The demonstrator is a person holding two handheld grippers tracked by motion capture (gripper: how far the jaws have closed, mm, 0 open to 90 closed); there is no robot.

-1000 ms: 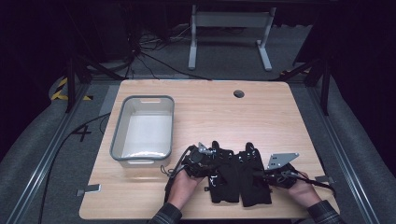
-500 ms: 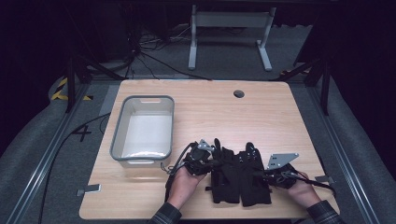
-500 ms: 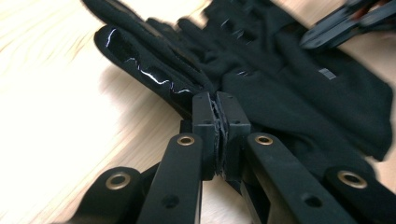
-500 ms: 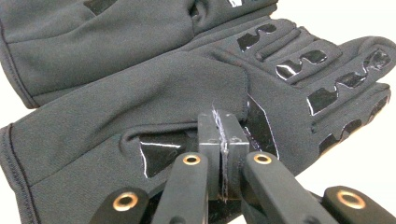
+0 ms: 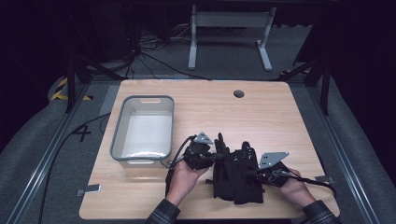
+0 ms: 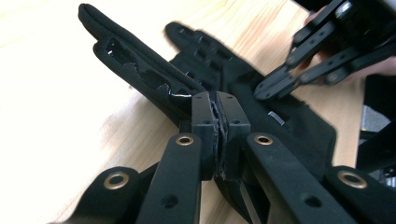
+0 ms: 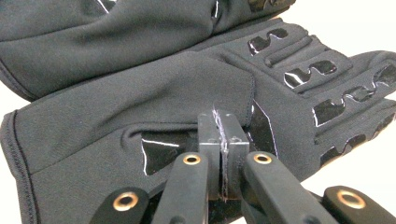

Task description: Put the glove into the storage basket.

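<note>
While the grey bin (image 5: 143, 131) is sitting empty at the table's left, the left gripper (image 6: 216, 109) is pinching the left black glove (image 6: 154, 79) and the right gripper (image 7: 223, 128) is pinching the right glove (image 7: 140, 112); binning looks undone. The gripper views are revealing glossy grip patches.

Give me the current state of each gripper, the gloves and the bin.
Left gripper: shut, pinching the black gloves' edge.
Right gripper: shut on the gloves' fabric.
Black gloves: lying flat on the table, overlapping, fingers pointing away from the person.
Grey bin: upright, empty.
</note>
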